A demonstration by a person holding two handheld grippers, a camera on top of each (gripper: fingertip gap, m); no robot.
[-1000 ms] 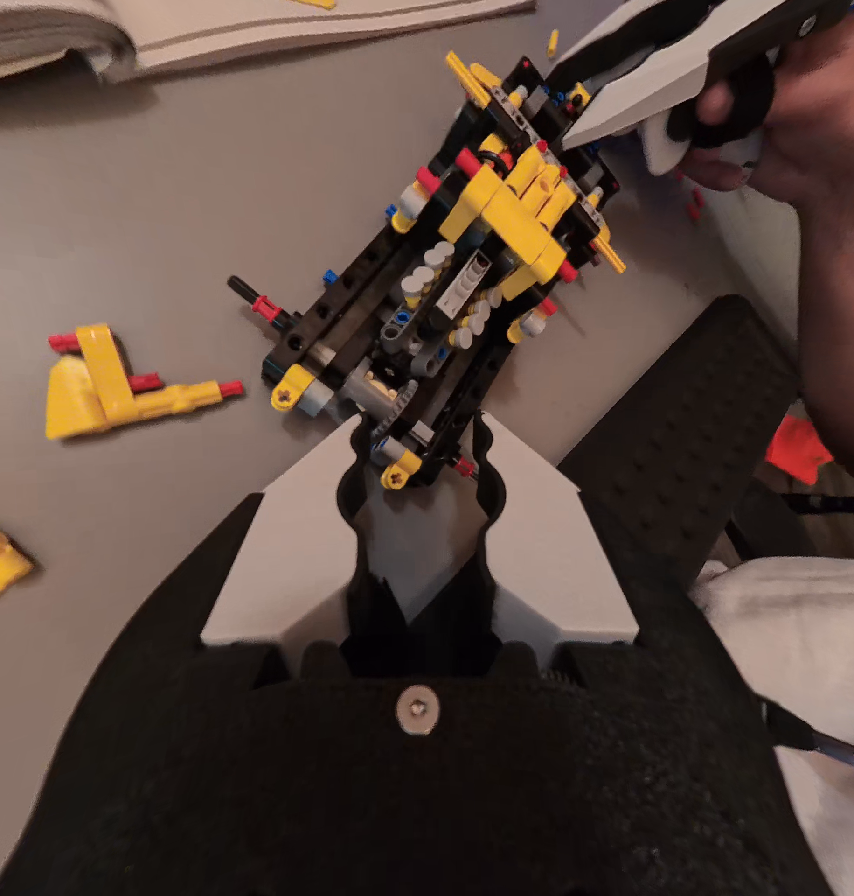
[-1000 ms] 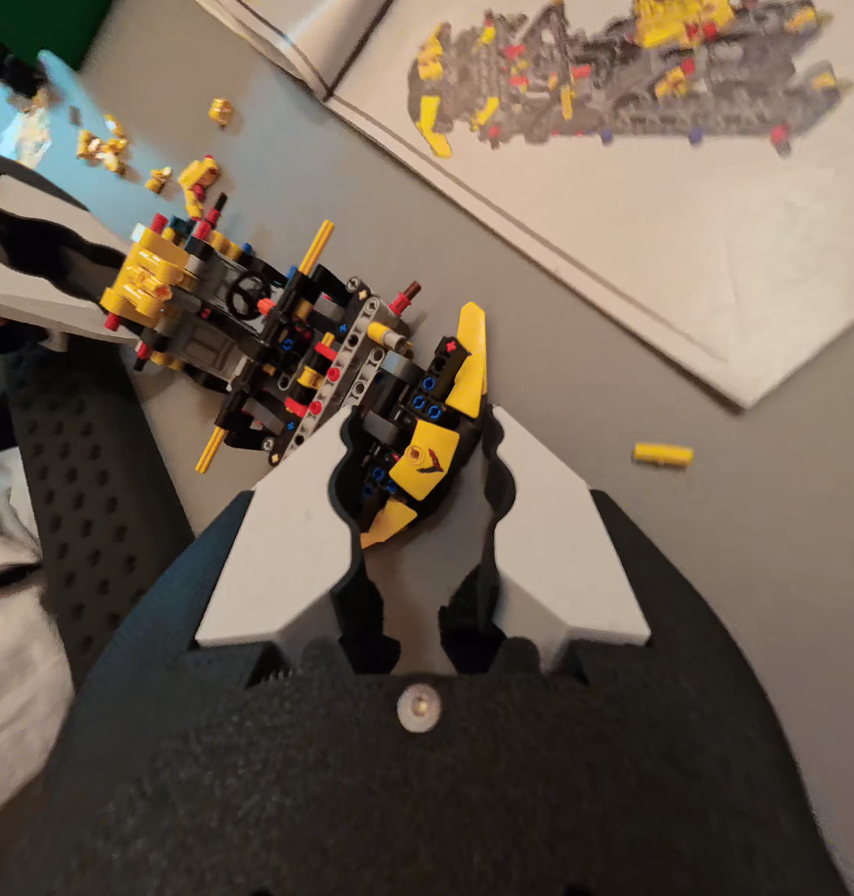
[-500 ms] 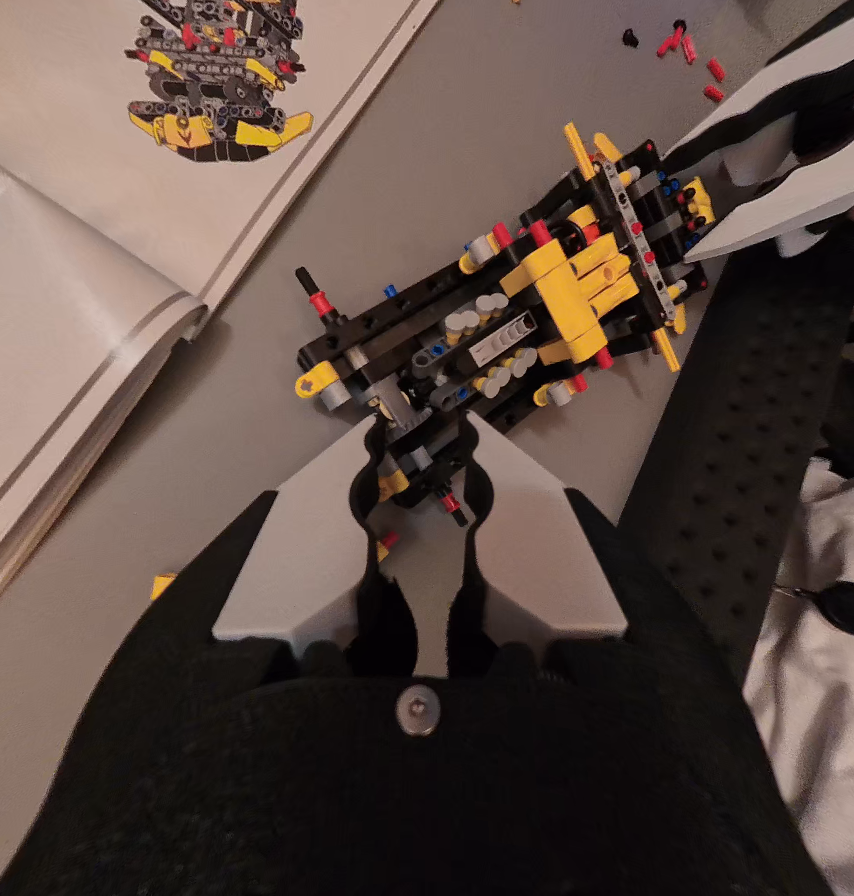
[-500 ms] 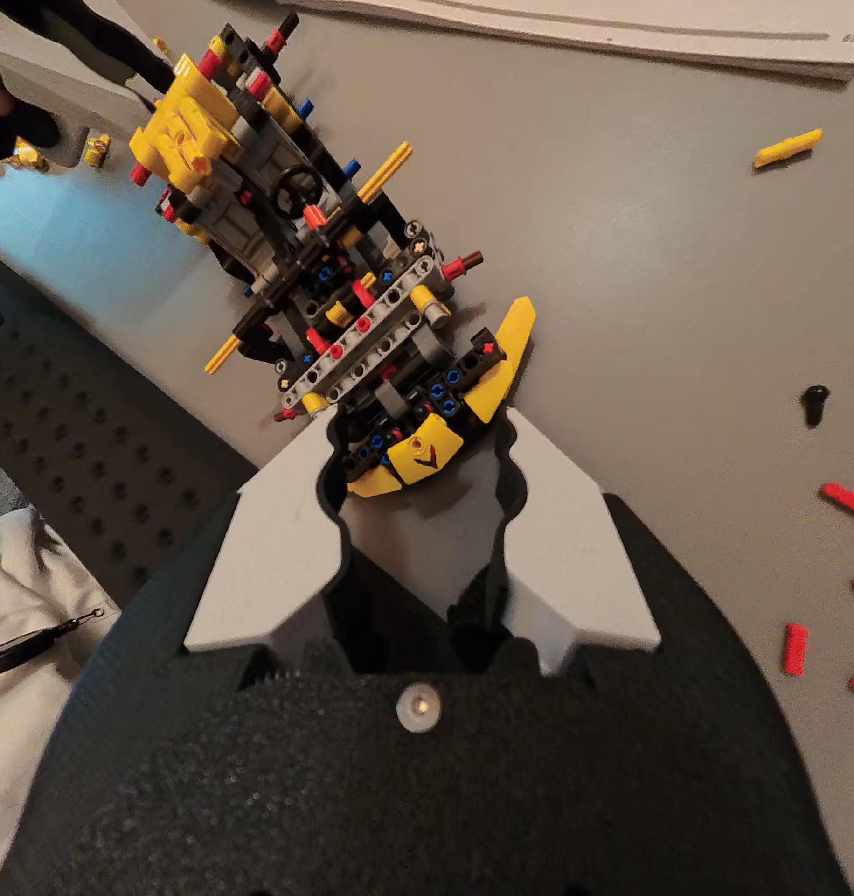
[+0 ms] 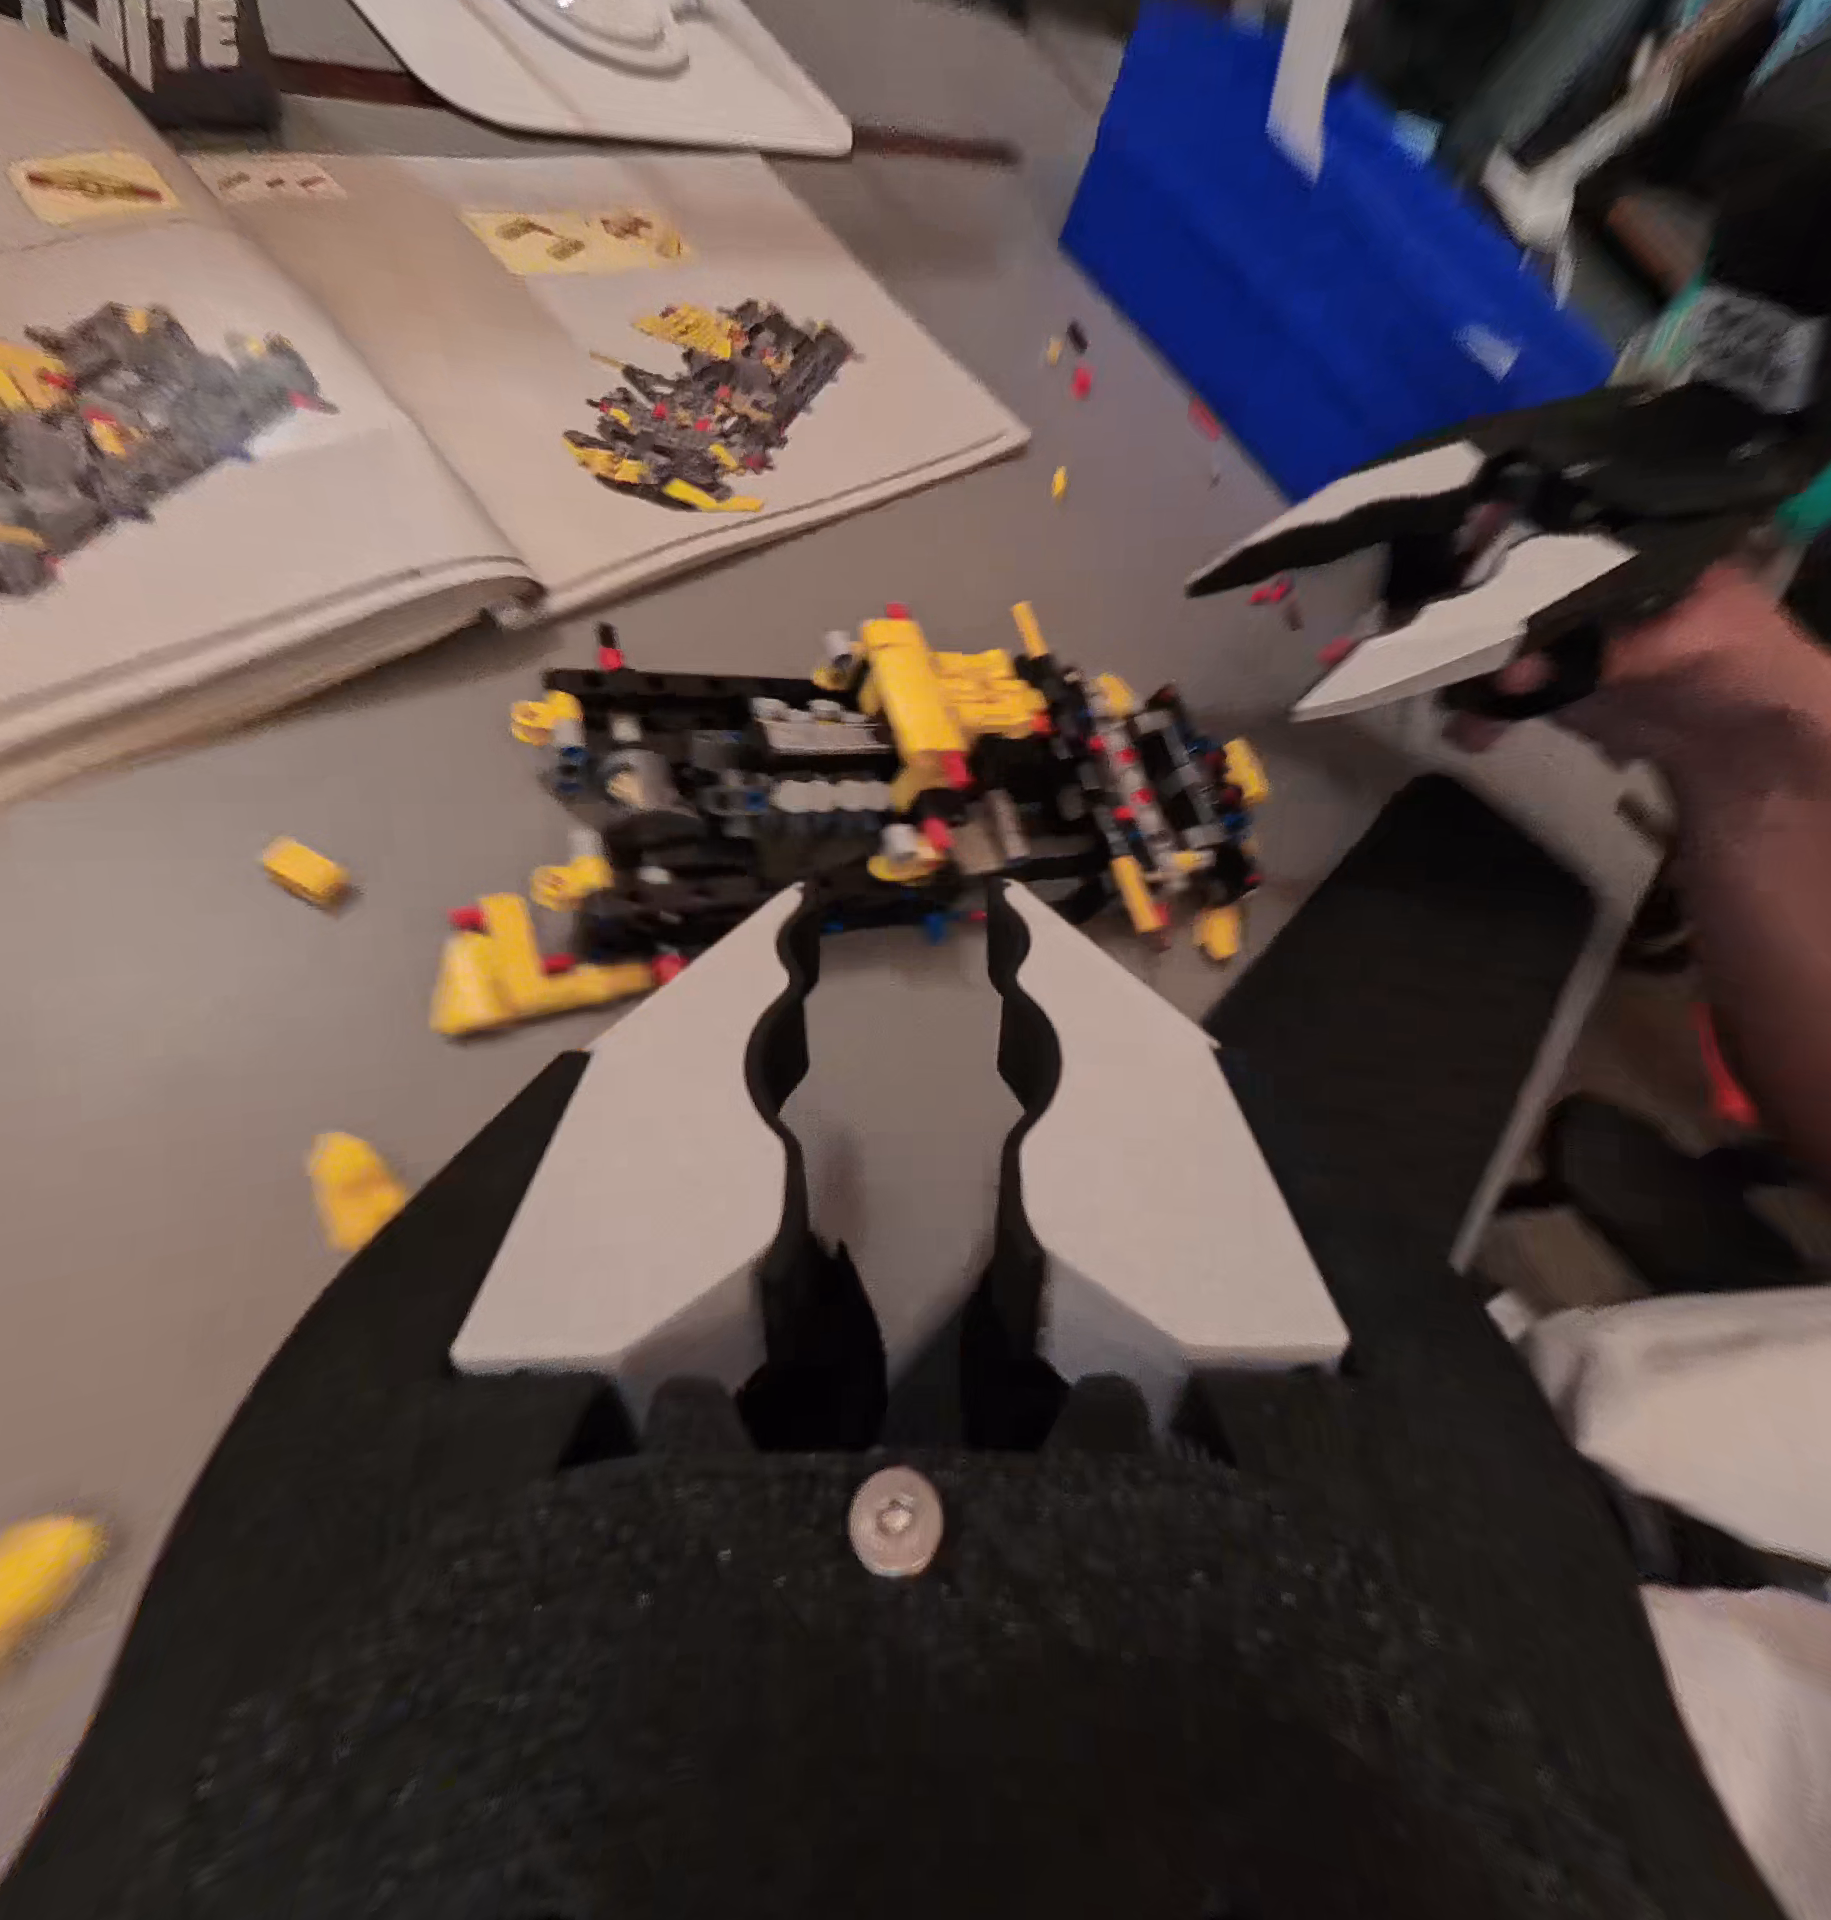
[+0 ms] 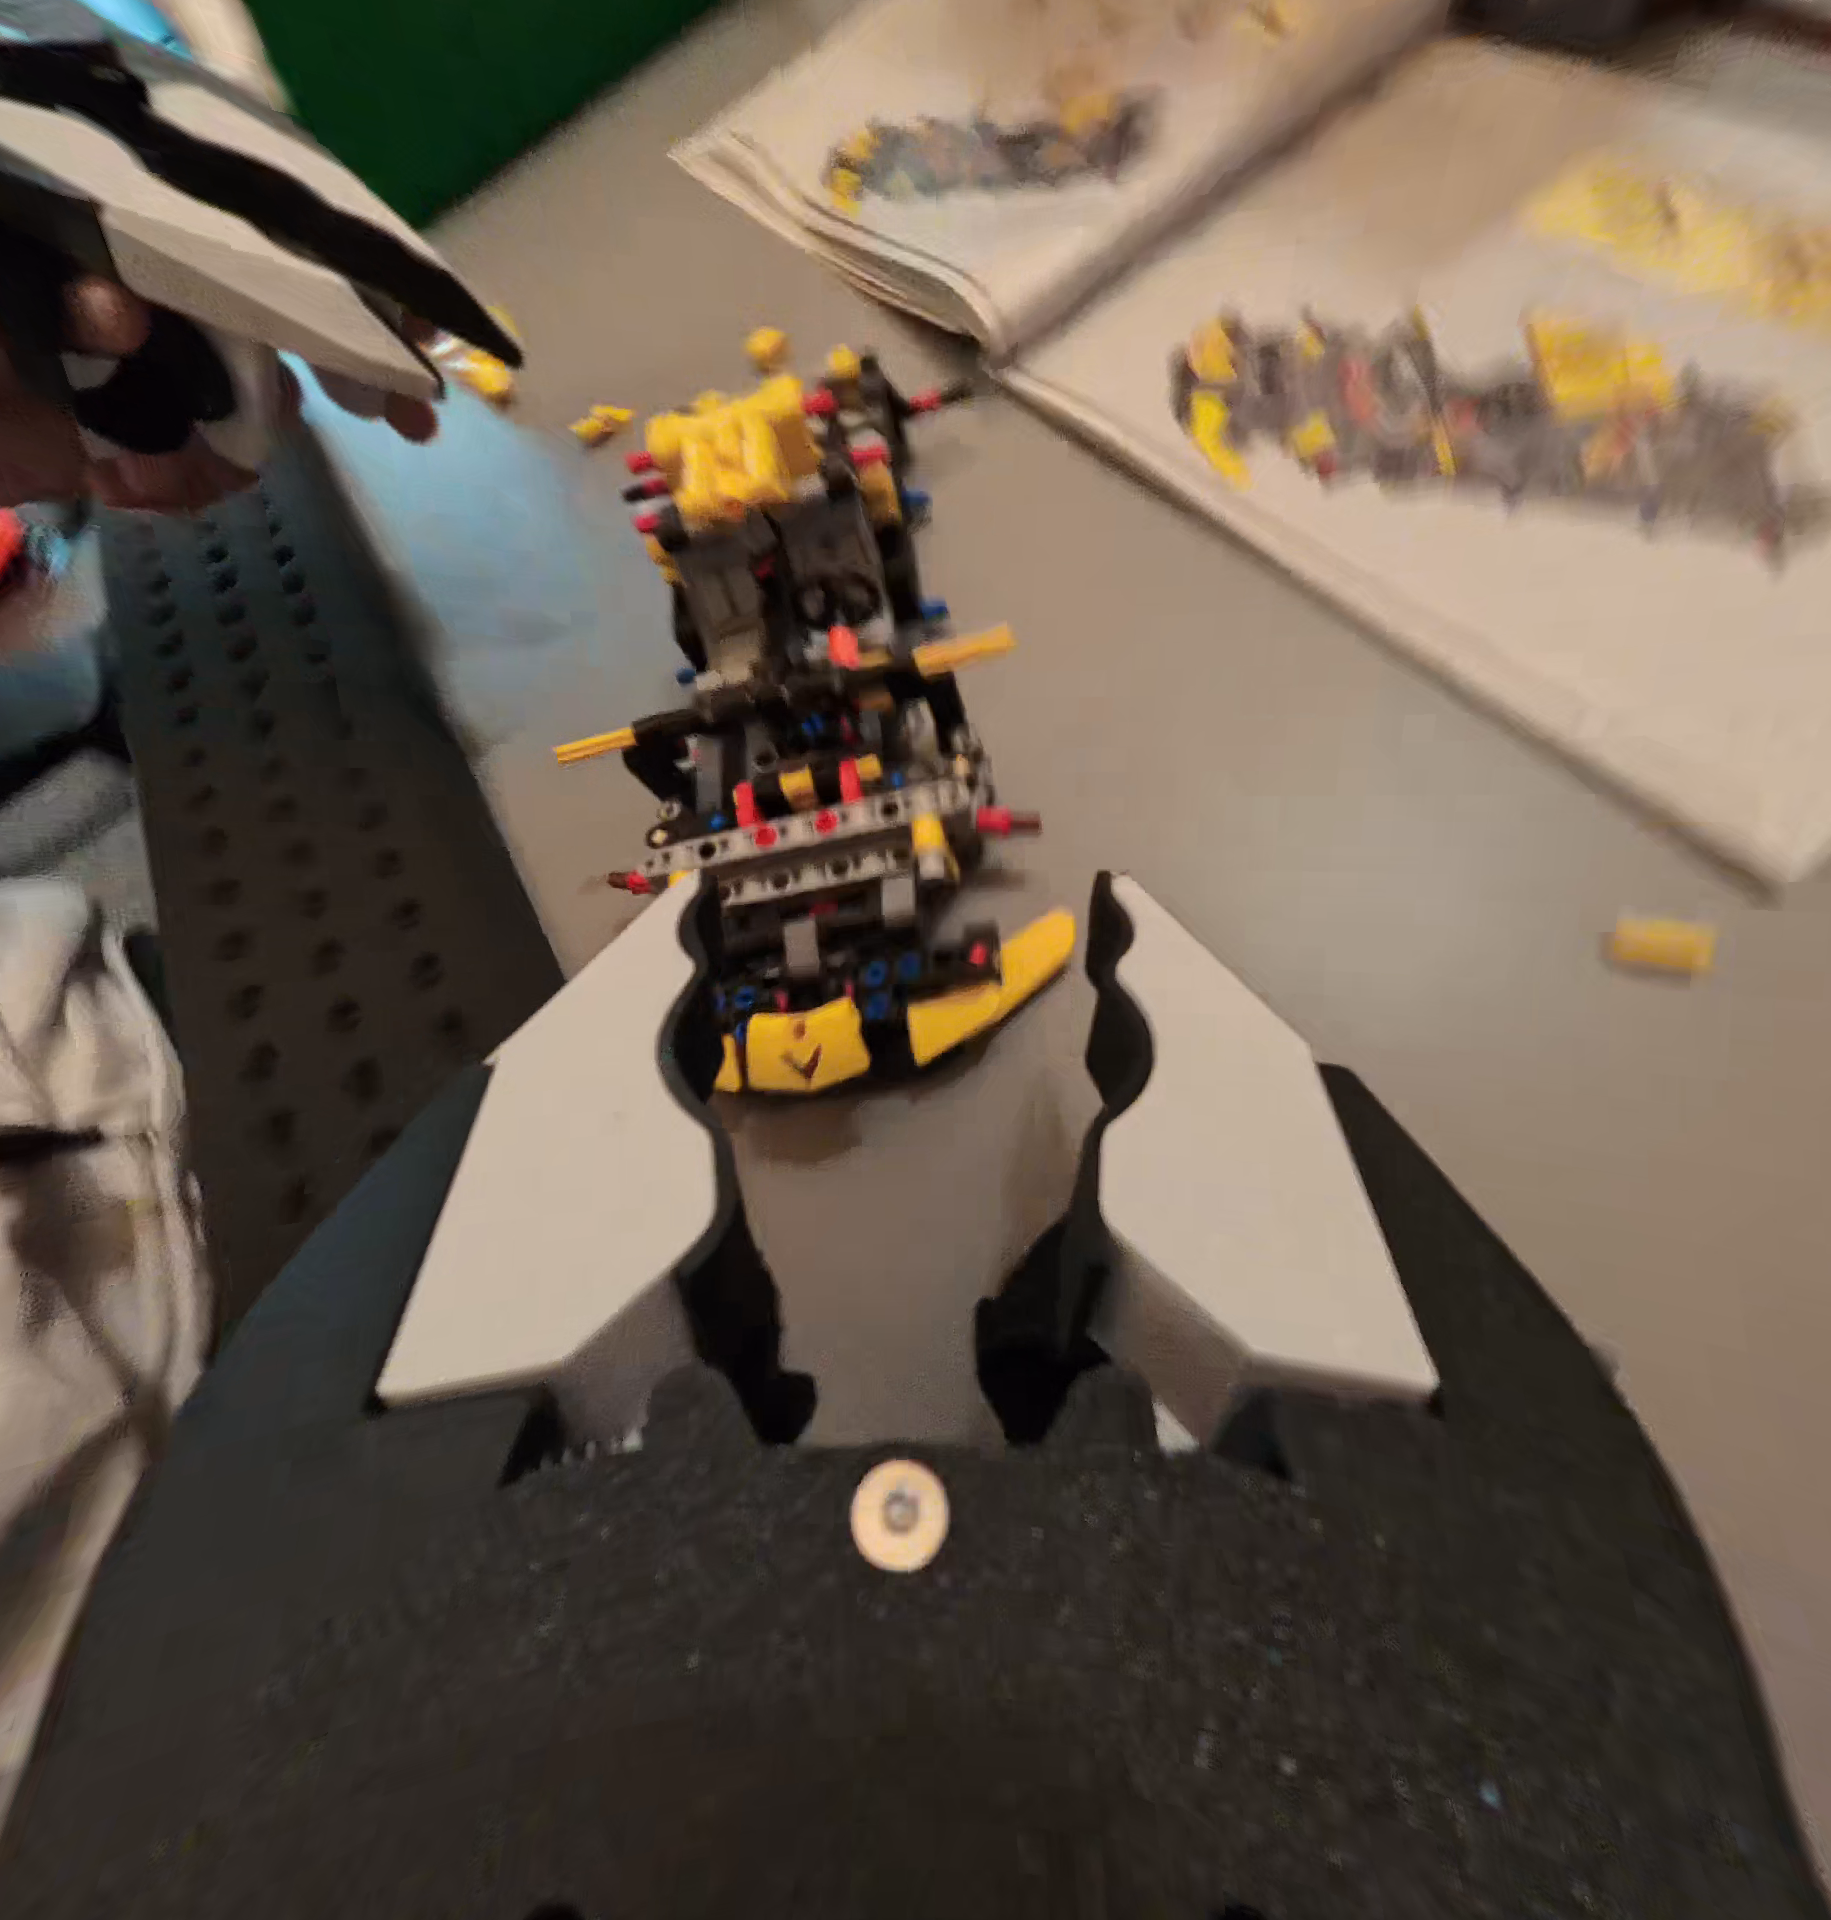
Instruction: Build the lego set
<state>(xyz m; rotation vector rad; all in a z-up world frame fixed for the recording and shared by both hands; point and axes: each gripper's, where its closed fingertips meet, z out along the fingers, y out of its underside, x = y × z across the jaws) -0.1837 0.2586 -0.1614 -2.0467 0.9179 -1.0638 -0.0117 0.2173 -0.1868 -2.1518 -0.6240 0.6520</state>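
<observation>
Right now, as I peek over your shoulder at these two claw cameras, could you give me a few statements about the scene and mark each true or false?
1. The lego model rests on the grey table. True.
2. The left gripper is clamped shut on the model. False: its jaws stand open, with only table showing between them.
3. An open instruction booklet lies beyond the model. True.
4. The right gripper carries a loose red pin. False: it is open, its jaws either side of the model's yellow-nosed end.
5. Loose yellow pieces lie on the table. True.
</observation>
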